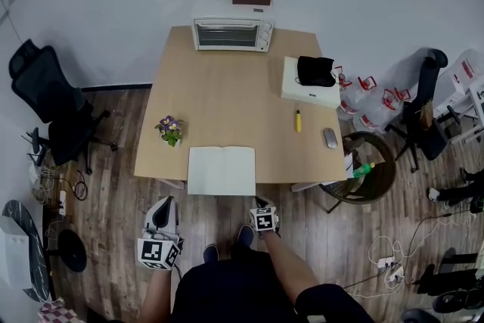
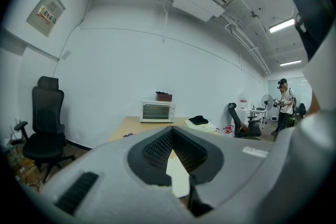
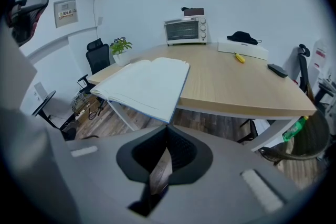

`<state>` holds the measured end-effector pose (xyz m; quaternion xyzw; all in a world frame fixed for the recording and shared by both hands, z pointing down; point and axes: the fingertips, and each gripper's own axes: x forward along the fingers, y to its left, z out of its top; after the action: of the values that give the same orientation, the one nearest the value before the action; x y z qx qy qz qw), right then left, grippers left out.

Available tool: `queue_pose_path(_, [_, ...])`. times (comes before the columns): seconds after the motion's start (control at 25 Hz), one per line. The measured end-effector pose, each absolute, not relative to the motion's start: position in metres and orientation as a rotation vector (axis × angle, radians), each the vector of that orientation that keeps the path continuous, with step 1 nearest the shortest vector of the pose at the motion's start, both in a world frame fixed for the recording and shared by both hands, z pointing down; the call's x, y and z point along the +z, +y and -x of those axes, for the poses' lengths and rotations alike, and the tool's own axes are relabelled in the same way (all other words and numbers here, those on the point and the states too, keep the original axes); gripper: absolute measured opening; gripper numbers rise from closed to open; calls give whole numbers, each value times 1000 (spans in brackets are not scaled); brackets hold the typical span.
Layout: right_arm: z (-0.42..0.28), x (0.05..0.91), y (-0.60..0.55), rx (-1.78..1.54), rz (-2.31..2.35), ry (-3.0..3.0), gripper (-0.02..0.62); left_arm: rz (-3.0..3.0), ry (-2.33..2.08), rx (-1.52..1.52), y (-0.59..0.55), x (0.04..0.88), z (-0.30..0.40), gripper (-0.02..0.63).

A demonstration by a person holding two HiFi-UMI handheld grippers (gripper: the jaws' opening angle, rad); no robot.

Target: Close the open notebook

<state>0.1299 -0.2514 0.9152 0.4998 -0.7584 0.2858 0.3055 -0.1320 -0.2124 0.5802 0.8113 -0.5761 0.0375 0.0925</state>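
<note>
Head view. Light wooden table (image 1: 227, 98). On it, an open white notebook (image 1: 221, 170) lies flat at the near edge, pages up, its near side overhanging the edge. Small potted plant with purple flowers (image 1: 170, 129) to its left; white toaster oven (image 1: 232, 34) at the far edge; yellow marker (image 1: 298, 120) and grey mouse (image 1: 330, 138) to the right. Left gripper (image 1: 164, 203) and right gripper (image 1: 261, 203) are held just short of the table, apart from the notebook.

Left gripper view. Left gripper (image 2: 172, 131): jaws together at the tips, nothing between them; a strip of notebook (image 2: 178, 176) shows beyond.

Right gripper view. Right gripper (image 3: 168, 131): jaws together, empty. Notebook (image 3: 144, 84) ahead on the table corner, open.
</note>
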Motion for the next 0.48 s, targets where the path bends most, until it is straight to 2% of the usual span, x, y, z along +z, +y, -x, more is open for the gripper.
queue_pose_path(0.48, [-129, 921, -258, 664, -1235, -2056, 12, -2375, -1719, 120, -208, 586, 135, -5])
